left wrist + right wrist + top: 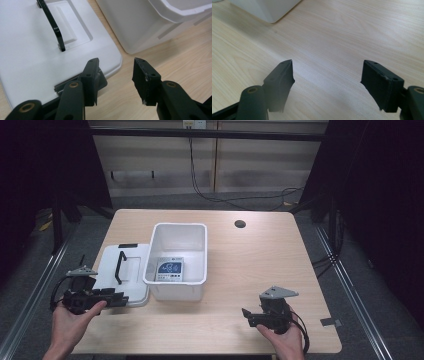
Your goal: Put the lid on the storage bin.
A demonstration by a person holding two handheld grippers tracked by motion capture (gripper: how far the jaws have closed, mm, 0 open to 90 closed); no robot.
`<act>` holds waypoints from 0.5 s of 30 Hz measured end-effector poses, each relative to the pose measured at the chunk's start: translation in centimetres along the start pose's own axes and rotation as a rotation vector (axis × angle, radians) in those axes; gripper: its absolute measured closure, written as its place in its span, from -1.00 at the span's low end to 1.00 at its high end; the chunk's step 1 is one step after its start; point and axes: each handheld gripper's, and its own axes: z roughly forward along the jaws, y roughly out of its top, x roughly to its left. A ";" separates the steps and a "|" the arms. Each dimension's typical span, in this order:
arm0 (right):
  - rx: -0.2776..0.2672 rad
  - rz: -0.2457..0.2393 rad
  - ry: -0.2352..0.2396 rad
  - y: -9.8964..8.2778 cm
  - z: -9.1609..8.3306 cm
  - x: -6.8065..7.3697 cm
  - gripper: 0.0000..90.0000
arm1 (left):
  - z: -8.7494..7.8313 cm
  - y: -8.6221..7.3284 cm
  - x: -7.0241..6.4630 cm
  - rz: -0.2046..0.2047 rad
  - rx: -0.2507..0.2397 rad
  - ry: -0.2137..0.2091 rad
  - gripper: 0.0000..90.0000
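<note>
Your left gripper [115,82] is hovering at the near corner of the white lid [27,62], fingers spread and pinching nothing. That lid is lying flat on the bench [250,270], touching the white bin [177,260]. Your right gripper [327,85] is holding its fingers wide apart over bare wood.

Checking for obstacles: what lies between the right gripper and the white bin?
Only bare wooden table, seen in the high view, between right gripper and white bin.

Left side: white lid [125,270] with upright black handle [119,267] blocks low passes.
Centre: open white bin [177,262] stands just beside it.
Right: bare wooden table [265,265], free.
</note>
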 end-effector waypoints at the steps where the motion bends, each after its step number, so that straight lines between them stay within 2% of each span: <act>1: -0.004 -0.007 0.001 0.0 0.0 0.0 -0.44 | 0.0 0.2 0.1 0.001 0.006 0.000 0.26; 5: -0.003 -0.002 0.008 0.0 0.0 0.1 -0.44 | 0.0 0.7 0.3 -0.004 0.012 -0.001 0.26; 6: -0.004 0.002 0.012 0.0 0.0 0.1 -0.44 | 0.0 0.9 0.5 -0.031 0.005 0.012 0.26; 9: -0.007 -0.010 0.015 0.0 0.1 0.1 -0.44 | 0.1 1.3 0.8 -0.052 0.022 0.037 0.26; 14: 0.005 -0.005 0.015 0.0 0.1 0.1 -0.44 | -0.3 2.0 1.5 -0.080 0.028 0.049 0.26; 15: 0.003 -0.007 0.015 0.0 0.2 0.0 -0.43 | -0.3 2.4 1.7 -0.082 0.043 0.041 0.26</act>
